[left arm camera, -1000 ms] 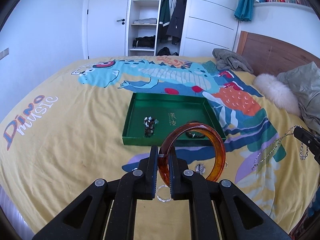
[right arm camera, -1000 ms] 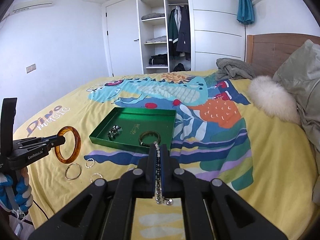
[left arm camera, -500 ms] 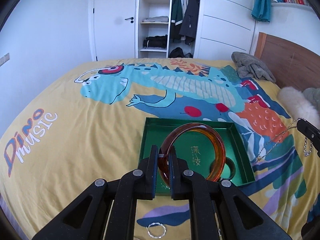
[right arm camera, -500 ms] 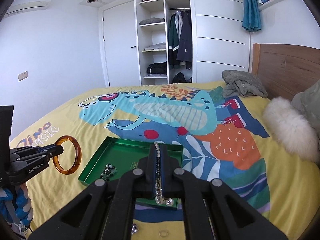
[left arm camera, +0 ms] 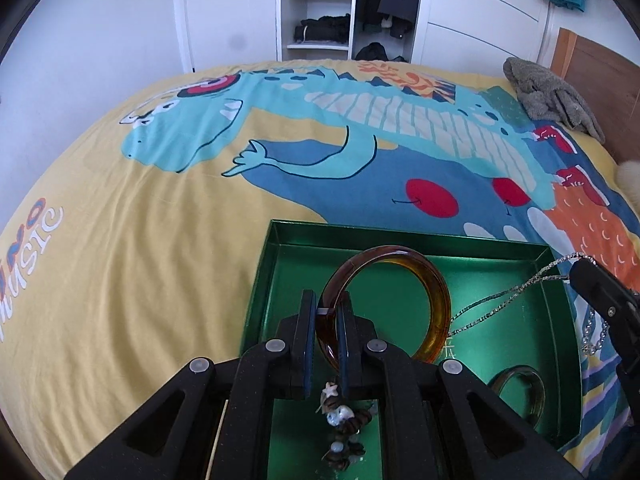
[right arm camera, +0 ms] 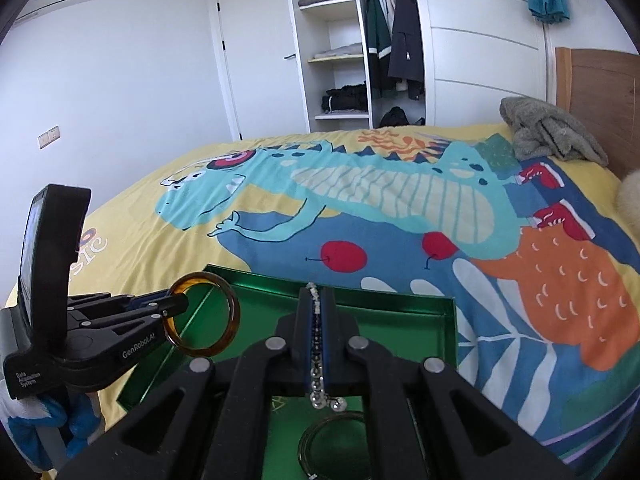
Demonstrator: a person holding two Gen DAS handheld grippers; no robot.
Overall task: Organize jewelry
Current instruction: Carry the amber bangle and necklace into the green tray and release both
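Amber, glossy and rigid, the translucent resin bangle [left arm camera: 400, 304] stands upright in the left tongs [left arm camera: 324, 344], which are clamped on its lower-left rim, above the shallow green metal tray [left arm camera: 264, 272] that sits on the yellow dinosaur-print bedspread [left arm camera: 120, 240]. It looks stiff and light but smooth, so it may pivot or slip; a hold across the band's thickness, as here, seems soundest, and a gentle set-down would spare it a crack. The right tongs [right arm camera: 318, 344] are closed on a thin silver chain necklace [left arm camera: 520, 300] with small beads at its end. It is limp and will swing, pool and tangle, so lowering it slowly until it coils on the tray floor seems wise. It hangs over the tray's right side.

Counted: two tongs, one tray, one amber bangle held, one chain held. Already in the tray lie one dark round bangle [left arm camera: 520, 392] near the right corner and one brown-and-white beaded bracelet [left arm camera: 340, 420] at the near edge, partly hidden by the left tongs.
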